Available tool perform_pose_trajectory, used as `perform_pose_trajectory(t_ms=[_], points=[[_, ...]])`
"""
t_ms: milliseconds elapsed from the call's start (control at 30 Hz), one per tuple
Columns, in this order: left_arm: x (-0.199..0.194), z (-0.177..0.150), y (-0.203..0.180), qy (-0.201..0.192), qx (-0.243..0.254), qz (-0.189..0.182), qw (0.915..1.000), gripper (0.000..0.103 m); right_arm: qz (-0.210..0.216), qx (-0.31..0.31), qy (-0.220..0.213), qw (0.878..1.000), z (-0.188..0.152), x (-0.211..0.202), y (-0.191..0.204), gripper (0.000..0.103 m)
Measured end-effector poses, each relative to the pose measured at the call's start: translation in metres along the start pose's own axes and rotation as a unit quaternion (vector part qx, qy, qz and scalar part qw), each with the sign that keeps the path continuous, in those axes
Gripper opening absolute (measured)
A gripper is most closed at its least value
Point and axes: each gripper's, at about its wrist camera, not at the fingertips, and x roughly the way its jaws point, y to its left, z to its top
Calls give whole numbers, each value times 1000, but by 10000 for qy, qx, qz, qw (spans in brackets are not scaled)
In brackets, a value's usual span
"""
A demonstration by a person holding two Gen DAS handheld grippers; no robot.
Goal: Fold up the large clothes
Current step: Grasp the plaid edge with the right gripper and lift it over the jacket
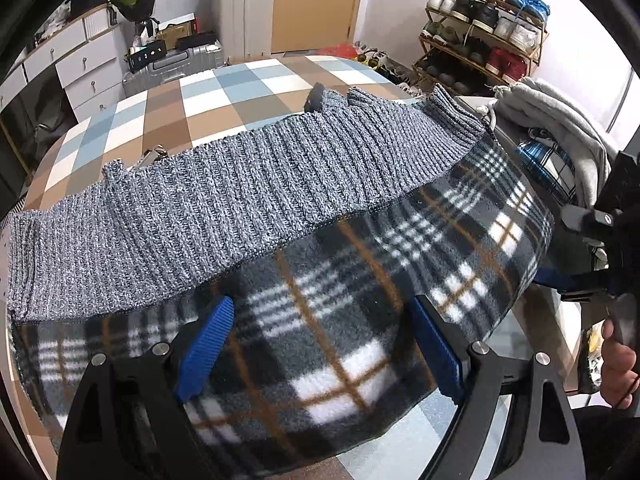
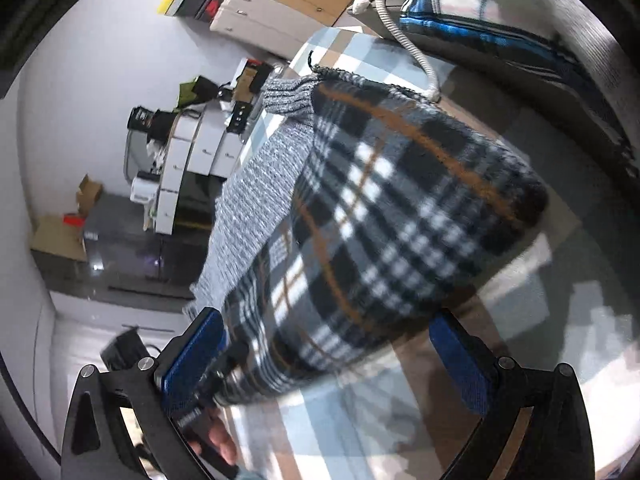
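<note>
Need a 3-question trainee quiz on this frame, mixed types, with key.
1. True or false: the left tongs are shut on the plaid fleece.
2. Which lies on top where they overlap?
A. the grey knit
B. the plaid fleece
C. neither, they lie apart
3. Fill in: right of the bed, against the wall, stands a rack of ____.

Key: 1 false, both pads are spread over the fleece. 2 A. 3 shoes. The right tongs are open too.
</note>
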Motion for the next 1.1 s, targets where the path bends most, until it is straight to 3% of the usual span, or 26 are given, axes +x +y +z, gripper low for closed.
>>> perform_pose_trajectory(t_ms=[167, 367, 400, 433, 500, 567, 633, 733, 1100], points=[[6, 2, 7, 99, -124, -167, 9997, 86, -534, -28, -185, 9984, 7, 17, 7, 103], [7, 0, 6, 103, -41, -240, 9997, 86, -669, -356, -717, 9945, 13, 31, 18, 103], [7, 0, 6, 98, -15, -232, 9997, 86, -661, -416, -821, 9936, 12, 32, 18, 96], [8, 0, 5, 91, -2, -221, 9997, 86, -699, -481, -881, 9925, 10, 32, 19, 82], [10, 0, 4, 120, 37, -198, 9997, 89, -832, -619, -938, 9902, 10, 32, 19, 66], [14, -2, 1, 217, 135, -268, 9993, 100, -725, -710, -1016, 9896, 8, 26, 18, 51], [20, -4, -7, 268, 387, -86, 9989, 101, -619, -734, -1044, 9899, 7, 20, 19, 38], [22, -4, -12, 310, 415, 84, 9986, 101, -547, -1099, -1180, 9854, 4, 10, 32, 29], [19, -15, -24, 338, 462, 97, 9983, 101, -606, -2080, -1287, 9677, -20, -17, 60, 23]])
